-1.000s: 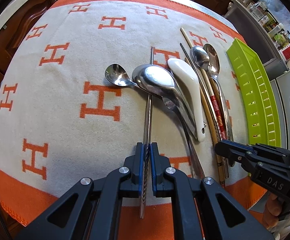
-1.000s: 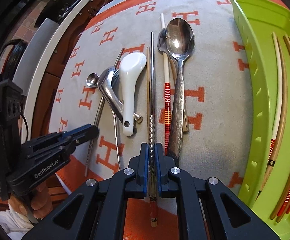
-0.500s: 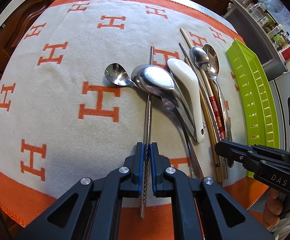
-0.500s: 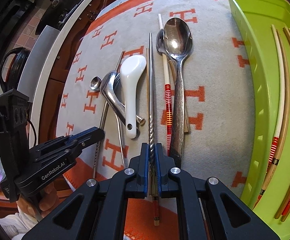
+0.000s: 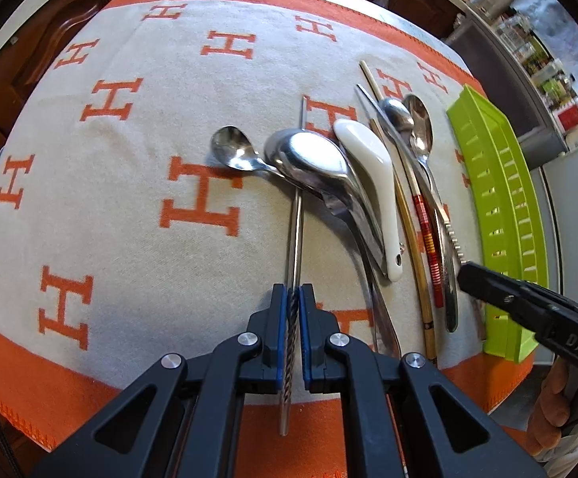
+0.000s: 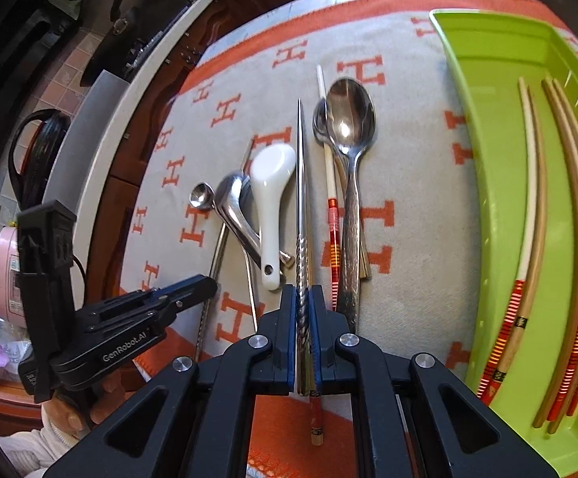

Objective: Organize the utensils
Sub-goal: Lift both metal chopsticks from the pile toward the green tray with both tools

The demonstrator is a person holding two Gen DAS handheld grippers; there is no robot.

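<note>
My left gripper [image 5: 293,298] is shut on the twisted end of a metal chopstick [image 5: 296,223] that lies under a large steel spoon [image 5: 313,159]. My right gripper [image 6: 303,298] is shut on a second metal chopstick [image 6: 301,183], lifted over the pile. Beside it lie a white ceramic spoon [image 6: 271,183], a steel tablespoon [image 6: 348,119] and a red-banded wooden chopstick [image 6: 332,215]. The green tray [image 6: 484,63] at the right holds several wooden chopsticks [image 6: 536,207].
An orange-and-beige H-patterned cloth [image 5: 110,207] covers the table. A small steel spoon [image 5: 231,151] lies left of the pile. The tray also shows in the left wrist view [image 5: 500,199]. Dark cabinets and a kitchen counter surround the table.
My right gripper has risen with its metal chopstick, so the table looks farther away. My left gripper has stayed shut on its chopstick and barely moved.
</note>
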